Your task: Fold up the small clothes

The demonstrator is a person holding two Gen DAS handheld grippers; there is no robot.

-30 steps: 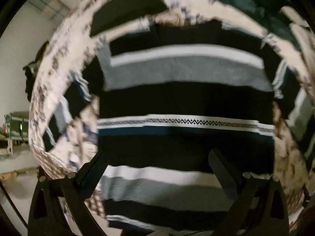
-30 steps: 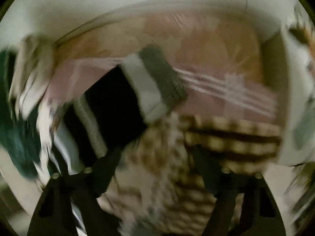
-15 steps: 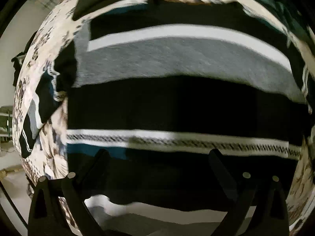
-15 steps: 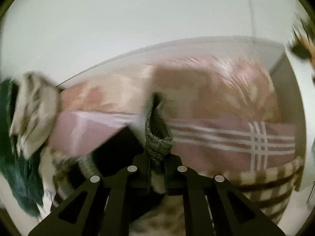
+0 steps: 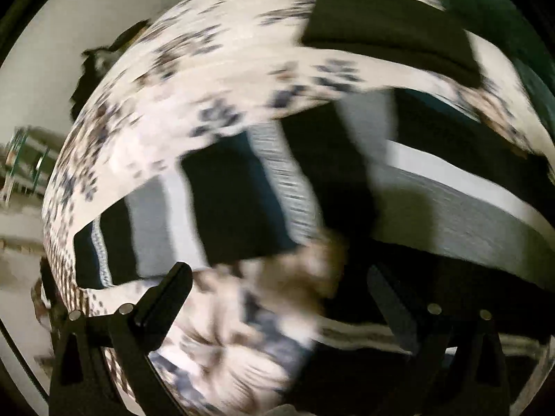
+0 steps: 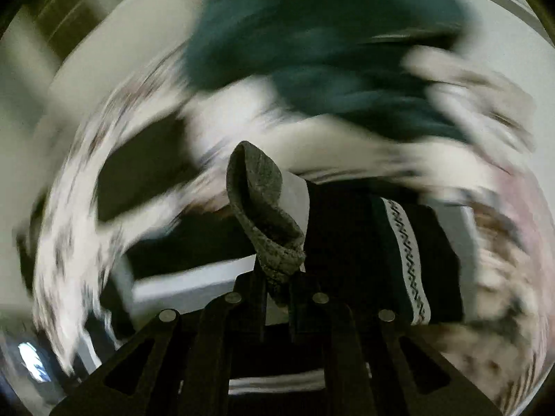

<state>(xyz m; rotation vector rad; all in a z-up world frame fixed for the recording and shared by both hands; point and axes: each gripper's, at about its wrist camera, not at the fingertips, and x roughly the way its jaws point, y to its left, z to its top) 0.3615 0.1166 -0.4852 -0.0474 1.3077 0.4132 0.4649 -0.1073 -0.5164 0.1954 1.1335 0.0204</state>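
Note:
A small striped sweater, black with grey, white and teal bands, lies on a floral bedspread. One sleeve stretches out to the left. My left gripper is open and empty, hovering just above the sweater's edge and the bedspread. My right gripper is shut on the grey knit cuff of the other sleeve, which hangs lifted over the sweater's body. Both views are blurred by motion.
A folded black garment lies on the bedspread behind the sweater. A dark green garment is heaped beyond it, also in the left wrist view. The bedspread's left edge drops off to the floor.
My right gripper closed on the sleeve cuff, lifted it and swung it round over the sweater. My left gripper shifted left, from over the sweater's body to its edge.

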